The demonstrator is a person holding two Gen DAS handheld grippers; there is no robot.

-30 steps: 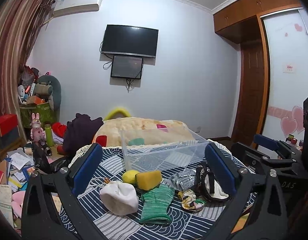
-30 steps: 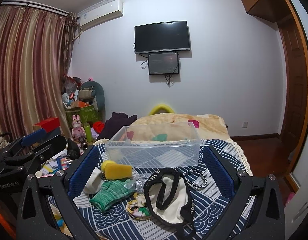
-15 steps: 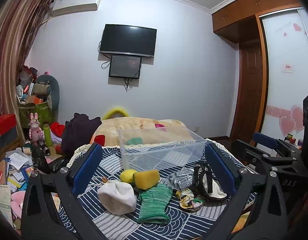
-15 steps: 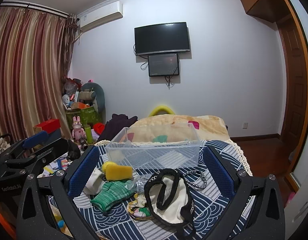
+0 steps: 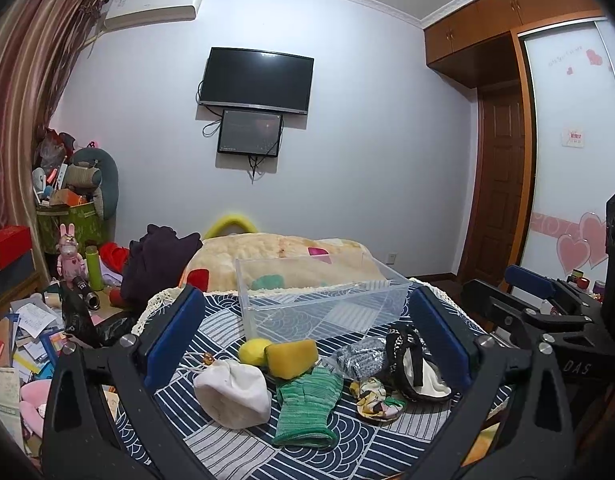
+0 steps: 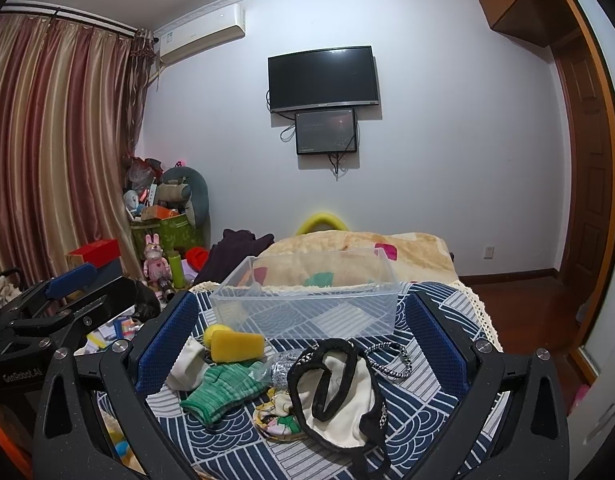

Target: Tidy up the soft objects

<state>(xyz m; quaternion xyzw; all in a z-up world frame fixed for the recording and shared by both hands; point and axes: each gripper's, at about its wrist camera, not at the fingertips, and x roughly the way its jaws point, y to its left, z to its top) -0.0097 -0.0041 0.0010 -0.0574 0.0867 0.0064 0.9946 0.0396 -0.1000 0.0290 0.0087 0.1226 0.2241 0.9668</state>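
Soft things lie on a blue patterned cloth (image 5: 347, 452): a white pouch (image 5: 231, 394), a green glove (image 5: 307, 404), a yellow sponge (image 5: 292, 358), a yellow ball (image 5: 253, 352), a silver mesh bag (image 5: 359, 358), a printed cloth (image 5: 377, 400) and a cream bag with black straps (image 6: 339, 396). An empty clear plastic bin (image 5: 319, 300) stands behind them. My left gripper (image 5: 307, 332) is open above the pile, holding nothing. My right gripper (image 6: 303, 336) is open and empty too, over the cream bag and glove (image 6: 223, 388).
A beige blanket (image 5: 283, 252) and dark clothes (image 5: 155, 260) lie beyond the bin. Clutter, boxes and a green basket (image 5: 67, 220) fill the floor at left. A wooden door (image 5: 499, 184) and wardrobe are at right. The other gripper shows at each view's edge.
Both views shifted only slightly; the pile and bin sit a touch lower and nearer. Nothing was grasped or moved.
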